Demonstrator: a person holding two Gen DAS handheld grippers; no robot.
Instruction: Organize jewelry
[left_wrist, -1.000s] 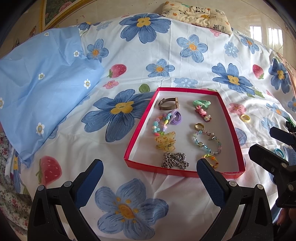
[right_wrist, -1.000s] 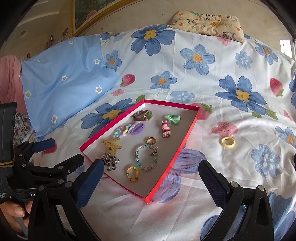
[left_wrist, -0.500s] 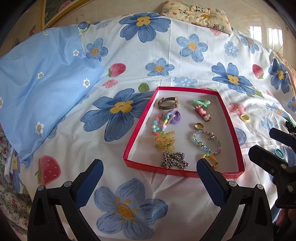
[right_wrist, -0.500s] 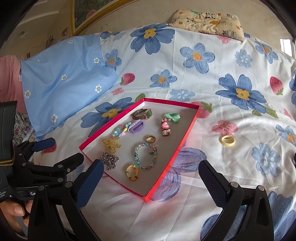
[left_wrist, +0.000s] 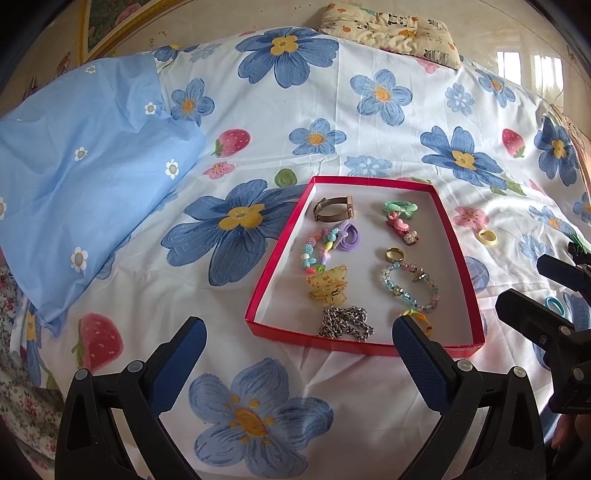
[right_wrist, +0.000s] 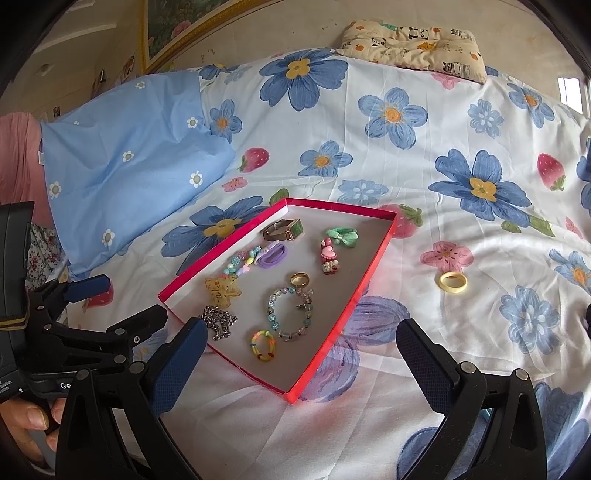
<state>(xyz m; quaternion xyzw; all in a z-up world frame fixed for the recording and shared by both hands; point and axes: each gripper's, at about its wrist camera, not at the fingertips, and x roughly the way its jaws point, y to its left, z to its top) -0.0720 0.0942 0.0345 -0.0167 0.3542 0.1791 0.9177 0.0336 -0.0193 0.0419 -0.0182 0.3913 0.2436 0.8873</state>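
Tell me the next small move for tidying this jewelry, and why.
Probably reach the right hand-held gripper, open and empty, toward the pale yellow plastic ring lying alone on the floral bedsheet. It sits outside the shallow red-edged cardboard tray, on that gripper's side, while most pieces already lie inside the tray.

The left gripper (left_wrist: 295, 354) hangs over the flowered bedsheet (left_wrist: 332, 122), its blue-padded fingers (left_wrist: 417, 354) wide apart and empty; just ahead, between the fingers, lies the red tray (left_wrist: 275, 269); a silver chain (left_wrist: 345, 326) sits nearest, a beaded bracelet (left_wrist: 410, 286) beyond the right finger; a yellow ring (left_wrist: 487, 237) rests on the sheet far right.
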